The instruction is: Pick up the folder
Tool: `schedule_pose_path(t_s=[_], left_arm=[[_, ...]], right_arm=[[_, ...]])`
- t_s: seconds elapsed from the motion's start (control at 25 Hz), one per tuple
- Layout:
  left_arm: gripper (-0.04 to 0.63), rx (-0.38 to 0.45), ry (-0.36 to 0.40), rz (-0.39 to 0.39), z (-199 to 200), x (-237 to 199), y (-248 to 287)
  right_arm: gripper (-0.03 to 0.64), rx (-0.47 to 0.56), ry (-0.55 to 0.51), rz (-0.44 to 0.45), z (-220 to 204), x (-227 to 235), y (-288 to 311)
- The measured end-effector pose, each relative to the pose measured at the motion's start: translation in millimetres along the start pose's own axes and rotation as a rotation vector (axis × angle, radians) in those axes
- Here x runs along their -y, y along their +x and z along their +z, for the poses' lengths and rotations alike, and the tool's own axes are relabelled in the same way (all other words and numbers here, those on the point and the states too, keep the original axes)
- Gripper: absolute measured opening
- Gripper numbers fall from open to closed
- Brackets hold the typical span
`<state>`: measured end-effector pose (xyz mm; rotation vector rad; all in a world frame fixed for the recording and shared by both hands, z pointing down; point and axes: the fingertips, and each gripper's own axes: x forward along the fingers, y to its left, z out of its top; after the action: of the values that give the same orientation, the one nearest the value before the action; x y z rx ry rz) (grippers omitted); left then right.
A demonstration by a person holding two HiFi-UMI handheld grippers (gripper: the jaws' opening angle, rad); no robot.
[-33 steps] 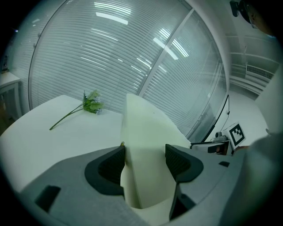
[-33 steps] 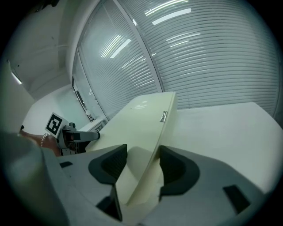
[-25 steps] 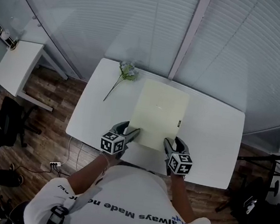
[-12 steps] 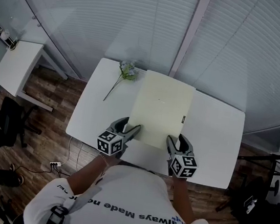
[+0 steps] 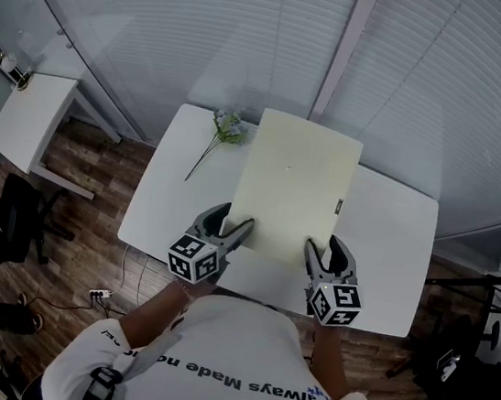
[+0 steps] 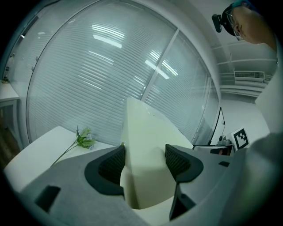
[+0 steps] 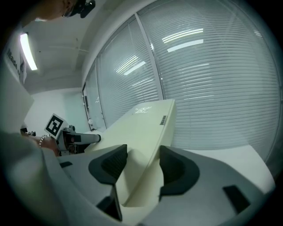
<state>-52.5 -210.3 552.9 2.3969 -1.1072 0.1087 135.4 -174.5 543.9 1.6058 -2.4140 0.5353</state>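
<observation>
The left gripper [image 5: 233,222], at lower centre-left of the head view, has its jaws closed on the near left corner of a pale cream, flat rectangular folder [image 5: 294,187]. In the left gripper view [image 6: 143,165] the dark ribbed pads press against either side of the folder [image 6: 146,132]. The right gripper [image 5: 325,245], at lower centre-right, clamps the near right corner. Its own view [image 7: 141,165] shows one pad on the folder's [image 7: 141,123] top face and the other at its edge.

The folder sits in the middle of the frame, held between both grippers, tilted with its far end raised above the white rectangular table [image 5: 381,259]. A small dark label [image 5: 336,206] marks its right edge.

A green-leaved artificial flower sprig [image 5: 226,128] lies on the table's upper left corner, just beside the folder's far left corner.
</observation>
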Motion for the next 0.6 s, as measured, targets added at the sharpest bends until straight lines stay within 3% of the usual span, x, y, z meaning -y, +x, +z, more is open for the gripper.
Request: schedule_pose_path(t_s=[0.6], left_arm=[[0.287, 0.132, 0.084, -0.01, 68, 29, -20]], right_arm=[[0.233, 0.132, -0.044, 0.007, 65, -14, -25]])
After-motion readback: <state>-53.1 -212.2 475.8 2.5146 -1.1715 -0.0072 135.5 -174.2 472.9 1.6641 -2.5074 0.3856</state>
